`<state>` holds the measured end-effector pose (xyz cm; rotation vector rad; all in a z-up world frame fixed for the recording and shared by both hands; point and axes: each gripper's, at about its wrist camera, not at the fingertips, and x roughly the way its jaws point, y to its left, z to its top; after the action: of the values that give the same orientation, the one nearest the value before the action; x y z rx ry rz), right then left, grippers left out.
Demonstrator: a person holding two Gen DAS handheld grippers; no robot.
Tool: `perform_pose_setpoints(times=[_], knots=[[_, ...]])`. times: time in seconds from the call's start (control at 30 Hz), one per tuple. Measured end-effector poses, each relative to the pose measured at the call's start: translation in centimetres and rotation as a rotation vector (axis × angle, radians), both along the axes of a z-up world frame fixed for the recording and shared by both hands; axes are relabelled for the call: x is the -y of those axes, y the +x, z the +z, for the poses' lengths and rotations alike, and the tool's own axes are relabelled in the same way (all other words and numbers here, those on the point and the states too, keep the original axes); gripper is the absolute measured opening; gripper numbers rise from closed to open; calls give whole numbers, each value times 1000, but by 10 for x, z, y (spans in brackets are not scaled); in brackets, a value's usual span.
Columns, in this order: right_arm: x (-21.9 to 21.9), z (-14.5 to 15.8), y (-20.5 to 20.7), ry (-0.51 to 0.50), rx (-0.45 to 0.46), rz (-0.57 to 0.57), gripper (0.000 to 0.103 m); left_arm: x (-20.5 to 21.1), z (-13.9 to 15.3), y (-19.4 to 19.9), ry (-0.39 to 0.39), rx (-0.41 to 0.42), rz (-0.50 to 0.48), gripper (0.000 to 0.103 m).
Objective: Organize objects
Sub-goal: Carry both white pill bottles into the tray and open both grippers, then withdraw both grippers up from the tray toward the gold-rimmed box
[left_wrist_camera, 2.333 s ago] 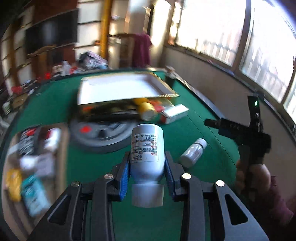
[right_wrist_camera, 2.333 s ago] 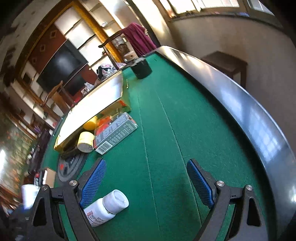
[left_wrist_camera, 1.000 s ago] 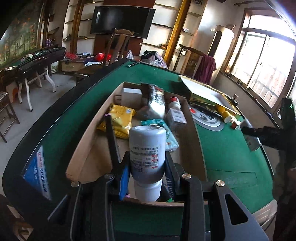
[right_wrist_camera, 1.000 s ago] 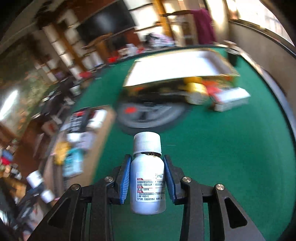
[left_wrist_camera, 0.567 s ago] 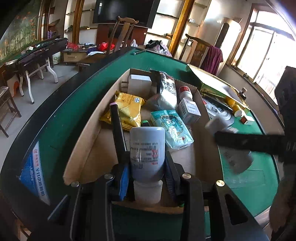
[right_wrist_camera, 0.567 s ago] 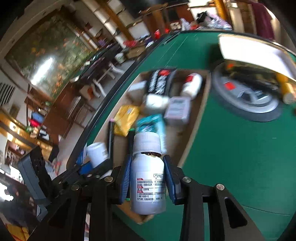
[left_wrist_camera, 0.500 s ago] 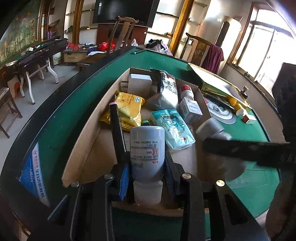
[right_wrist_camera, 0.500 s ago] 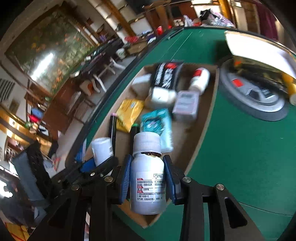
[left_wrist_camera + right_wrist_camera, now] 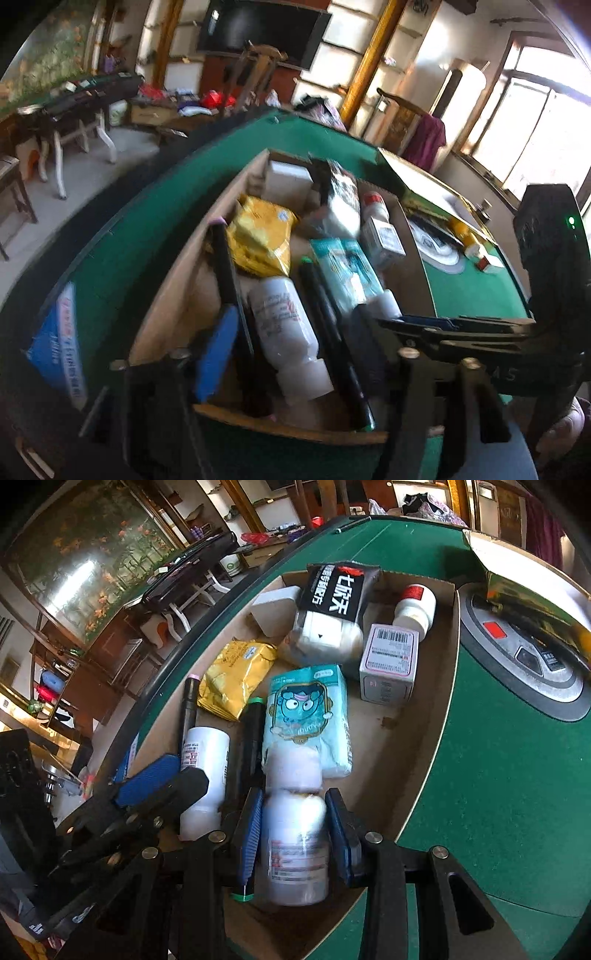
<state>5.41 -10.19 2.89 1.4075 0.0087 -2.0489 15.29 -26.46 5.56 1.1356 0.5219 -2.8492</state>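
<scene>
Cardboard tray (image 9: 439, 716) on green worktop (image 9: 509, 775). Left gripper (image 9: 295, 354), fingers spread, hovers over one large white bottle (image 9: 284, 325) lying flat, cap toward 6 o'clock. Two black markers (image 9: 247, 738) flank it. Right gripper (image 9: 293, 832) pinches one small white bottle (image 9: 295, 853), cap toward 12 o'clock, motion-blurred, label unreadable.

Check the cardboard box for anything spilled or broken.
Nothing spilled or broken shows. Both white bottles, the big one and the small one between the right tool's pads, lie capped in the box; blur hides detail.
</scene>
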Motion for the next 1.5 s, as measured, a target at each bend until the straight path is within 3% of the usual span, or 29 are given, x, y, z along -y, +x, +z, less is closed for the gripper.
perform_pose_setpoints(times=[0.1, 0.17, 0.47, 0.73, 1.13, 1.5], knots=[[-2, 5, 1, -3, -24, -5, 40, 3, 10, 7, 21, -35, 20, 77], [-4, 10, 3, -7, -43, -8, 51, 3, 18, 11, 3, -50, 47, 84], [-24, 36, 17, -38, -164, -49, 82, -8, 48, 27, -183, -64, 168, 97], [-56, 45, 19, -73, -182, -105, 88, -32, 64, 34, -334, -79, 207, 99], [-94, 47, 18, -115, -185, -170, 90, -61, 71, 27, -392, -60, 181, 100], [-157, 40, -6, -153, -155, -286, 90, -109, 65, -1, -435, -24, 98, 100]])
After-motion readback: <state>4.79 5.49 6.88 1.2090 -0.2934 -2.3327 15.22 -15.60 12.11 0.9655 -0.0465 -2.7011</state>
